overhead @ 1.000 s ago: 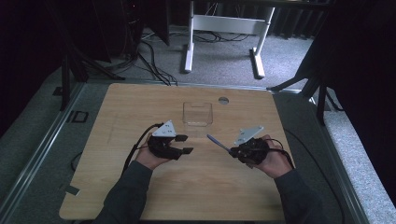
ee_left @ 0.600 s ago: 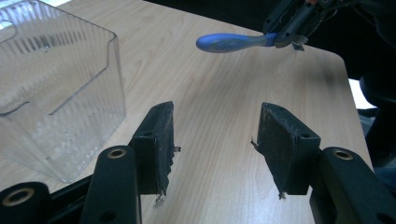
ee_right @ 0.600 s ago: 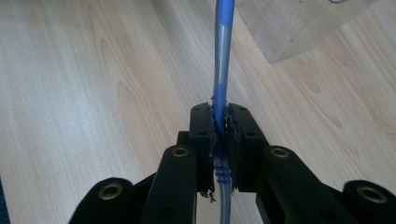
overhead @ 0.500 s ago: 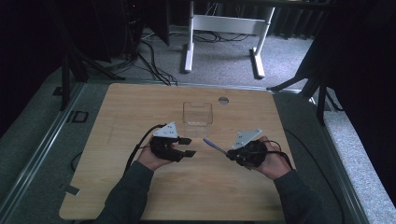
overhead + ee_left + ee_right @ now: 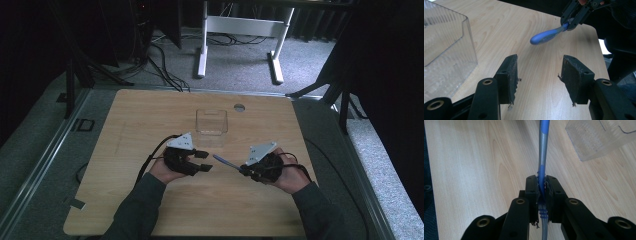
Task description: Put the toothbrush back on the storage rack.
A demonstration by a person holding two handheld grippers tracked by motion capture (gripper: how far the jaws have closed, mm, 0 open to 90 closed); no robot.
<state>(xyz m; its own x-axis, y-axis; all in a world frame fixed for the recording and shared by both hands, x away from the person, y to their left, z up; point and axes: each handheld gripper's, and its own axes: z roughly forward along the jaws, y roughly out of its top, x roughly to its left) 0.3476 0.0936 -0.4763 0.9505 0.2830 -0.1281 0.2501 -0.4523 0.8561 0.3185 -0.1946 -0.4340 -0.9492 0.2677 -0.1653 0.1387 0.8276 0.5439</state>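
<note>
A slim blue and grey pen-like stick is clamped in my right gripper, whose jaws are shut on its ribbed end. Its shaft runs forward over the wooden table, and its rounded blue tip hangs in the air towards my left gripper. That gripper stands open with bare wood between its pads, a short way from the tip. A clear plastic box stands behind both grippers at the table's middle.
The clear box is close on the left in the left gripper view and at upper right in the right gripper view. A round hole sits near the table's far edge. White desk legs and cables lie on the floor beyond.
The right gripper has shifted the stick slightly left, so its tip is closer to the left gripper. The left hand has stayed put.
</note>
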